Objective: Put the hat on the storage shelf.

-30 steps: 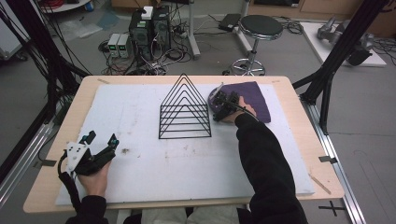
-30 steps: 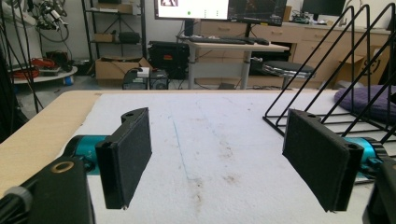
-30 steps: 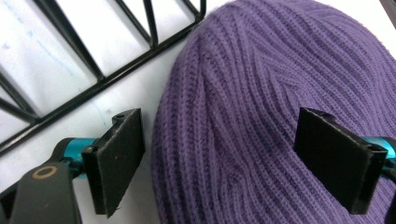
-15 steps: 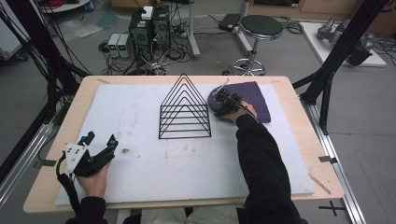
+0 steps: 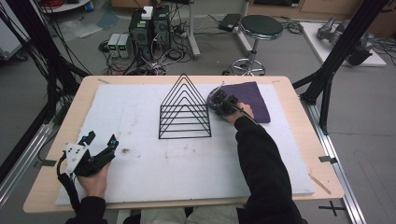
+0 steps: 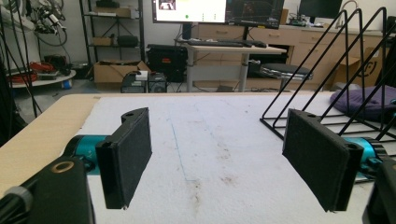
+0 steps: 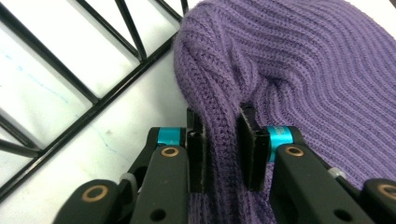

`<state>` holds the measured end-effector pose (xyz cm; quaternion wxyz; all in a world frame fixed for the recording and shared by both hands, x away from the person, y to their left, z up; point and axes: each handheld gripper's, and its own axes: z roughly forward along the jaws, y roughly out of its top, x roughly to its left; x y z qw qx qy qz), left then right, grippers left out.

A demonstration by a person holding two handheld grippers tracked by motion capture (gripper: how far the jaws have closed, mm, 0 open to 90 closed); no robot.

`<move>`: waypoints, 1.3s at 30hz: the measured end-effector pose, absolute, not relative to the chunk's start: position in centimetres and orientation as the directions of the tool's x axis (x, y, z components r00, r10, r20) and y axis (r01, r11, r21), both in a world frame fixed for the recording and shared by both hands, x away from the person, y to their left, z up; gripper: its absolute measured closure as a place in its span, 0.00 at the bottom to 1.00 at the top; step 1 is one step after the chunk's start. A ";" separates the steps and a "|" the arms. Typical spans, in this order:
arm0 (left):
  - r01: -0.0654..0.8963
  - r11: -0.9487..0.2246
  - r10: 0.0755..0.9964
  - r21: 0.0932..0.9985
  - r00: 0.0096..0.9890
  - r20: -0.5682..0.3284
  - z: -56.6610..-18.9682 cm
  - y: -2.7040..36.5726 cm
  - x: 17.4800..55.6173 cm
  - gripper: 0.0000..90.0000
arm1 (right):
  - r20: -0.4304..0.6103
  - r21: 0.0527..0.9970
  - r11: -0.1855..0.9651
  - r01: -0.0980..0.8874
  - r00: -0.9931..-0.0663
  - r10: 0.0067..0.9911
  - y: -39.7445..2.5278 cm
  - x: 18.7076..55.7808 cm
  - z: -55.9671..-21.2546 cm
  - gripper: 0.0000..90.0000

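Right now my right gripper (image 7: 223, 140) has its fingers (image 7: 196, 149) clenched on a raised fold of the purple ribbed knitted cloth (image 7: 299, 79), so I judge the step in hand to be the pick-up, with the lift not yet begun. In the high view that cloth (image 5: 254, 100) lies flat on the white foam mat (image 5: 140, 116) covering the wooden desk (image 5: 299, 140), at about two o'clock from the desk's centre, just beside the black wire triangular rack (image 5: 185, 109) at its three o'clock side. The cloth's long axis runs roughly from eleven to five o'clock, its far edge pointing toward the desk's back rim; the pinched ridge runs along the ribs. My left gripper (image 5: 100, 144) rests near the eight o'clock corner, fingers (image 6: 128, 156) spread wide with nothing between them. Next, I think, comes a steady upward pull, keeping the fold from slipping and the cloth clear of the rack's wires.
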<state>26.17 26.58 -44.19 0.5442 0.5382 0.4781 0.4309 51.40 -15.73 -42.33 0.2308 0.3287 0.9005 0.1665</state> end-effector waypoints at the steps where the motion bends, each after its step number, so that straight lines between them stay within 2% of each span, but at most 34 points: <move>1: 0.046 0.050 0.983 0.998 0.172 -0.058 -44.2 26.6 26.2 0.27 | -0.319 0.450 0.729 0.517 -0.669 0.671 -15.6 51.3 -42.4 0.86; 7: 0.046 0.055 0.983 0.997 0.173 -0.062 -44.3 26.7 26.2 0.27 | -0.369 0.459 0.753 0.471 -0.670 0.644 -15.8 51.0 -42.2 0.87; 13: 0.053 0.053 0.983 0.997 0.175 -0.061 -44.3 26.8 26.3 0.27 | -0.394 0.537 0.724 0.433 -0.630 0.669 -16.7 50.6 -40.3 0.87; 23: 0.053 0.050 0.981 0.997 0.185 -0.059 -44.3 26.5 26.5 0.27 | -0.344 0.656 0.616 0.436 -0.553 0.759 -19.5 50.0 -37.0 0.87; 31: 0.059 0.045 0.980 0.997 0.191 -0.056 -44.4 26.5 26.6 0.27 | -0.311 0.722 0.562 0.403 -0.537 0.784 -21.1 49.3 -35.1 0.87; 39: 0.067 0.045 0.979 0.997 0.198 -0.058 -44.4 26.4 26.5 0.27 | -0.222 0.814 0.453 0.364 -0.527 0.820 -23.0 48.0 -32.6 0.87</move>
